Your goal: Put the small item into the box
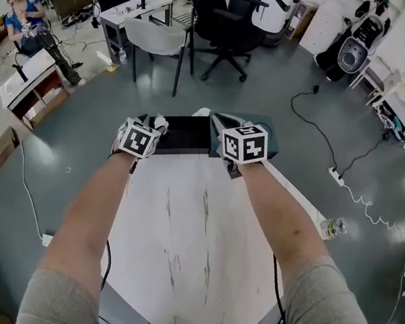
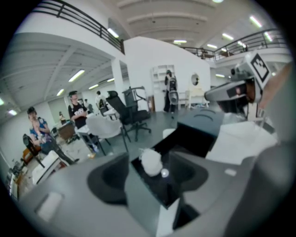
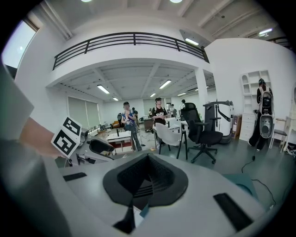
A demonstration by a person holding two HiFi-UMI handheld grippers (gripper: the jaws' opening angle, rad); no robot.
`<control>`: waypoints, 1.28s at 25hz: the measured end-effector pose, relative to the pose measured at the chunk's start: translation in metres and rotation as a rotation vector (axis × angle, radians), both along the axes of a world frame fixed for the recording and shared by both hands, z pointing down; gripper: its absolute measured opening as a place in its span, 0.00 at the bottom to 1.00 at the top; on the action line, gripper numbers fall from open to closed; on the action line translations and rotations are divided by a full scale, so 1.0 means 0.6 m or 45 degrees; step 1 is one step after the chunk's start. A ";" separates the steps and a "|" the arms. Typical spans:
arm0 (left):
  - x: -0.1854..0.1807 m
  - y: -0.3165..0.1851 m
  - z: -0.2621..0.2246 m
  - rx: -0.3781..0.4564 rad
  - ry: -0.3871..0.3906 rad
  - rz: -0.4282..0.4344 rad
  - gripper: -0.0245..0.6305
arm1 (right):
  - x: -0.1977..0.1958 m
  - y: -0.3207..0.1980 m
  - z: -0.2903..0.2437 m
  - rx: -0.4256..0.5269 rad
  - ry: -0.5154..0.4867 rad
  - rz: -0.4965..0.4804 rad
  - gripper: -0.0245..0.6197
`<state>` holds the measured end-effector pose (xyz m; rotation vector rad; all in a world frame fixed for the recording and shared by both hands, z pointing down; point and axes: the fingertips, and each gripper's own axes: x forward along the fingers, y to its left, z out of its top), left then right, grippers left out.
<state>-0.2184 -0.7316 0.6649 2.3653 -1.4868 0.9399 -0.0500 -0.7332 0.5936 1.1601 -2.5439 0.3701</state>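
Note:
A black open box stands at the far edge of the white table, its teal lid folded out to the right. In the left gripper view, a small white fluffy item lies inside the box, with a small shiny bead beside it. My left gripper hangs over the box's left end with its jaws wide apart and not touching the item. My right gripper is closed at the box's right side, with a thin teal and white edge that looks like the lid pinched between its pads.
Beyond the table are a black office chair, a white chair and desks with people at the far left. A power strip and cables lie on the grey floor at the right. A plastic bottle sits by the table's right edge.

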 end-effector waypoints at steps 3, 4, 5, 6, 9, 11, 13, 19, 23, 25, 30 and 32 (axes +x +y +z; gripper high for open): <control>-0.007 0.012 -0.017 0.001 0.032 -0.022 0.47 | 0.001 0.009 -0.012 0.006 0.002 0.010 0.05; -0.009 0.016 -0.024 0.007 0.042 -0.028 0.47 | 0.003 0.012 -0.017 0.008 0.002 0.015 0.05; -0.011 0.021 -0.032 0.015 0.051 -0.033 0.47 | 0.005 0.016 -0.023 0.009 0.002 0.021 0.05; -0.014 0.025 -0.040 0.023 0.064 -0.038 0.47 | 0.007 0.020 -0.028 0.009 0.001 0.028 0.05; -0.022 0.045 -0.058 0.048 0.140 -0.068 0.47 | 0.011 0.040 -0.036 0.002 -0.003 0.038 0.05; -0.027 0.063 -0.062 0.046 0.198 -0.085 0.47 | 0.014 0.055 -0.036 -0.008 -0.003 0.045 0.05; -0.029 0.083 -0.064 0.035 0.228 -0.086 0.46 | 0.019 0.072 -0.038 -0.016 0.001 0.057 0.05; -0.032 0.131 -0.112 0.062 0.286 -0.047 0.40 | 0.040 0.121 -0.073 -0.032 0.001 0.103 0.05; -0.037 0.173 -0.143 0.083 0.363 -0.012 0.33 | 0.051 0.164 -0.105 -0.031 0.000 0.136 0.05; -0.044 0.199 -0.157 0.098 0.386 0.007 0.28 | 0.057 0.191 -0.115 -0.031 0.002 0.152 0.05; -0.047 0.264 -0.210 0.148 0.480 0.046 0.19 | 0.084 0.257 -0.134 -0.038 0.002 0.215 0.05; -0.044 0.294 -0.229 0.160 0.515 0.074 0.17 | 0.092 0.285 -0.144 -0.042 -0.006 0.235 0.05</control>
